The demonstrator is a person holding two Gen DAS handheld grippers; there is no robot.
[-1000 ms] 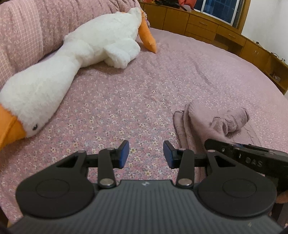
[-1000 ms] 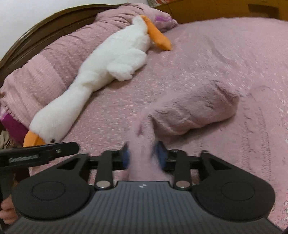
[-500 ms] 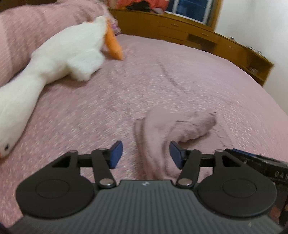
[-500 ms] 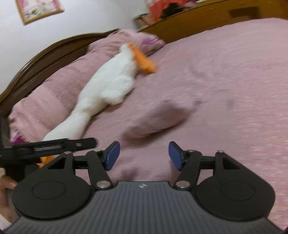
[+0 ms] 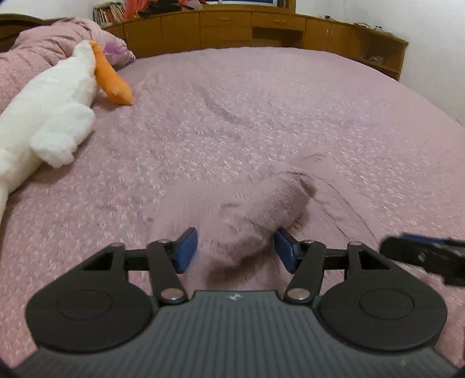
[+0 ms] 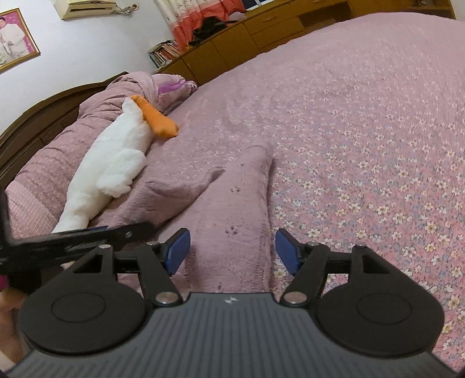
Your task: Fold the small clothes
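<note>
1. Bedspread (image 6: 377, 139) of pink flowered cloth covers the whole bed in both views.
2. Mauve knit garment (image 6: 232, 215) lies on it, in the right wrist view running from 6 o'clock up to about 12 o'clock of centre, with one part branching off toward 9 o'clock.
3. Right hand-held gripper (image 6: 232, 250) stands spread, its jaws opening; the garment passes between the blue pads (image 6: 286, 250) and neither pad presses on it.
4. Left hand-held gripper (image 5: 236, 248) is closing, with a blurred, bunched fold of the garment (image 5: 270, 209) between its jaws; a gap shows at the right pad, and contact at the left pad cannot be told through the blur.
5. In the left wrist view the right hand-held gripper's tip (image 5: 424, 256) enters at 3 o'clock; in the right wrist view the left hand-held gripper (image 6: 78, 238) crosses at 9 o'clock.
6. White plush goose (image 5: 49, 116) with an orange foot (image 5: 114, 84) lies at 10 o'clock in the left view, well apart from the garment, beside a rolled pink quilt (image 6: 58, 151).
7. Wooden cabinets (image 5: 261, 26) run along the far edge of the bed at 12 o'clock.
</note>
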